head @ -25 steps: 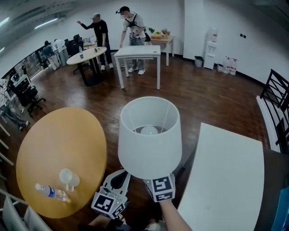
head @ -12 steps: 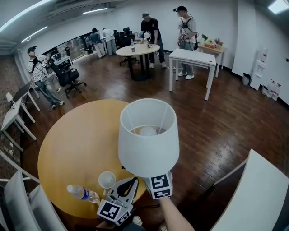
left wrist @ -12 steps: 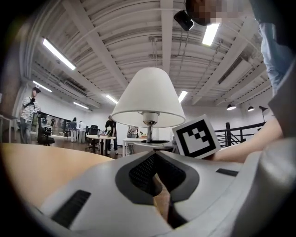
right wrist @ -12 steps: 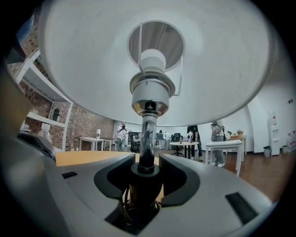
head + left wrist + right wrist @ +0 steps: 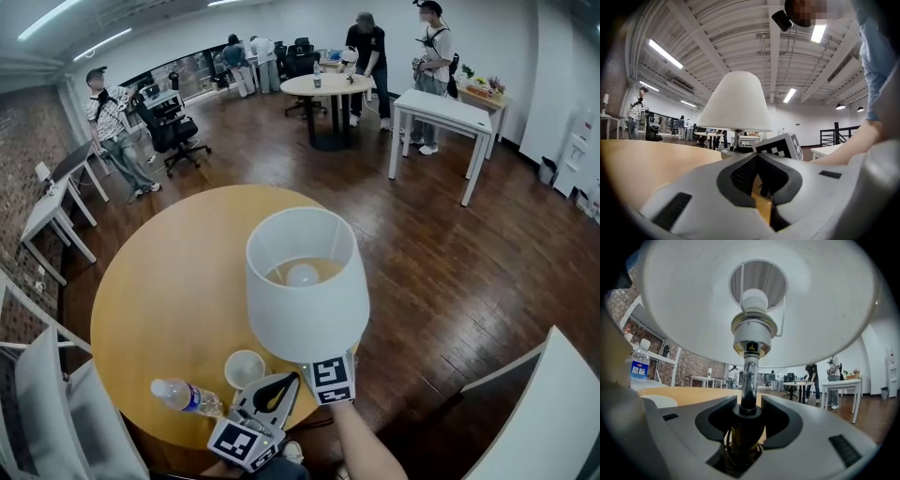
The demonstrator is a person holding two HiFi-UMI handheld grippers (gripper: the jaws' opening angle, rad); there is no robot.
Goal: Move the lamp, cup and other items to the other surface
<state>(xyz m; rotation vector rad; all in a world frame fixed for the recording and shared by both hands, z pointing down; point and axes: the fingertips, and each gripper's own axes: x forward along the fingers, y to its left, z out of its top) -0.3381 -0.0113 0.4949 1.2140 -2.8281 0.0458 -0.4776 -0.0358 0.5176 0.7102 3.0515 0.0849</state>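
Observation:
A lamp with a white shade hangs over the near edge of the round yellow table, its bulb showing inside. My right gripper is shut on the lamp's dark stem just under the shade; the right gripper view shows the stem standing between the jaws. My left gripper sits just to the left, shut and empty, its jaws nearly meeting, with the lamp shade beyond it. A white cup and a water bottle stand on the table beside the left gripper.
A white table's corner shows at lower right. A white chair stands at lower left and a white desk at the left. Farther back are people, an office chair, a round table and a white rectangular table.
Both grippers and the lamp have swung left, from the gap between the tables to over the round yellow table. The white table has slid off to the right edge.

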